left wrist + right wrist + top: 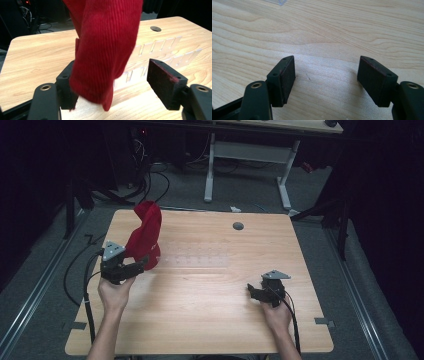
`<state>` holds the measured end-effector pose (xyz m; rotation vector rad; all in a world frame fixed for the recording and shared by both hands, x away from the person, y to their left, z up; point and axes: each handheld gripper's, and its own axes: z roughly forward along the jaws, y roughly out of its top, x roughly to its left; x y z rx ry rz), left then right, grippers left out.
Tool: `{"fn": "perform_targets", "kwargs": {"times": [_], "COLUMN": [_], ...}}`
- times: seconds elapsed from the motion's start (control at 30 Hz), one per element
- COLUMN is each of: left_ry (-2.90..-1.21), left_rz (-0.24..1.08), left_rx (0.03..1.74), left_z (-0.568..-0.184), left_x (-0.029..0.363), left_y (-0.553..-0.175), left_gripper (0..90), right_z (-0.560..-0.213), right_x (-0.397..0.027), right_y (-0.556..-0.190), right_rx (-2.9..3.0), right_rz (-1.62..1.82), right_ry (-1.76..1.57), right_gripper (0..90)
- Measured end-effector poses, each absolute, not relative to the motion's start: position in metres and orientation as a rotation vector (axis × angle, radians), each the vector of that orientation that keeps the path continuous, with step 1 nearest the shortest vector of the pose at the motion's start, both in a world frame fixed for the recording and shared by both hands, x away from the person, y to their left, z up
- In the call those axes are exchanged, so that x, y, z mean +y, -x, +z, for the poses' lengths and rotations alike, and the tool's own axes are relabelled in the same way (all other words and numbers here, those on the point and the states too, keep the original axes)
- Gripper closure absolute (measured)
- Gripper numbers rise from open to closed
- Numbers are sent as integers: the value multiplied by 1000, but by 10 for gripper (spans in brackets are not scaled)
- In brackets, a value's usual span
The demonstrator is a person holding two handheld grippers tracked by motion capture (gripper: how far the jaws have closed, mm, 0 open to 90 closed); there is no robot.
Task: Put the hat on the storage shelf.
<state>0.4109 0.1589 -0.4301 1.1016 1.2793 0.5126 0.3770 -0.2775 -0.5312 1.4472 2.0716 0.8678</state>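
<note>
Left tongs (136,266): open wide. The red cloth hangs between the jaws. It brushes the left jaw. The right jaw is well clear of it.
Left tongs, own view (112,82): the two black pads stand far apart, with red fluff on them.
Right tongs (254,292): open, with nothing between the jaws. They sit low over the bare wood, well apart from the cloth.
Right tongs, own view (325,80): the pads are wide apart, with plain wood under them.
Cloth (145,236): red and ribbed. It stands up tall and twisted on the left part of the tabletop, just past the left tongs. Its low end is down by the wood.
Cloth up close (107,47): it hangs down in front of the rack.
Rack (197,255): a clear flat tray with rows of slots, lying on the tabletop just right of the cloth. I cannot tell if the cloth rests on it. The slots (160,46) look empty.
Tabletop (210,320): light wood, with a small grey round cap (238,226) near the far edge.
Hands: a left hand (114,295) and a right hand (276,312) hold the tongs from the near side.
</note>
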Motion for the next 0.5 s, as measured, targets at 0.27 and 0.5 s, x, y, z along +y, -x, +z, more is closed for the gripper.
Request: {"fn": "perform_targets", "kwargs": {"times": [0.27,0.5], "left_ry": [-1104,-1078], "left_rz": [510,500], "left_rx": [1285,1301], "left_z": [-438,-442], "left_x": [166,178], "left_y": [-397,-386], "left_gripper": [308,309], "right_z": [-531,-531], "right_x": [-277,-277], "right_y": [-377,-377], "right_rx": [2072,2071], "right_rz": [868,869], "right_ry": [-1447,-1448], "right_gripper": [309,309]}}
